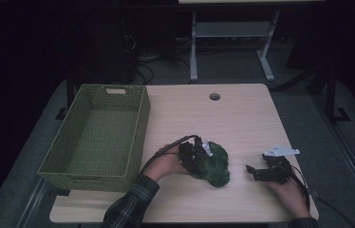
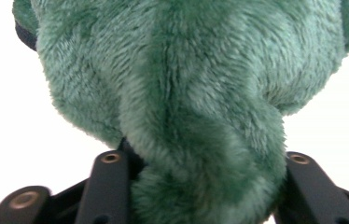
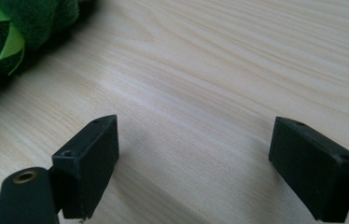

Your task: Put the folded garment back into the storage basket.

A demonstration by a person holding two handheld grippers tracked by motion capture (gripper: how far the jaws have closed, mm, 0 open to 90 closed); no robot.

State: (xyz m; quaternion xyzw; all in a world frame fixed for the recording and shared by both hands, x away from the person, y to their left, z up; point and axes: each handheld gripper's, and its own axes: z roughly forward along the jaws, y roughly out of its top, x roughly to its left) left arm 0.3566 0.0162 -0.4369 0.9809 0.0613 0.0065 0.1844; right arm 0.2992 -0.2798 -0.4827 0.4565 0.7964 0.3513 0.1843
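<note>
On the pale wooden table (image 1: pixel 242 118), left gripper (image 1: pixel 195 156) fingers clench the green plush toy (image 1: pixel 213 166); right gripper (image 1: pixel 256 172) fingers gape, released.

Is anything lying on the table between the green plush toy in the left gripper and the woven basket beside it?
Nothing visible does. The left gripper is shut on the green plush toy, and bare table lies between it and the woven basket. Only the basket's near wall would have to be cleared. The right gripper rests open, off to the other side.
</note>
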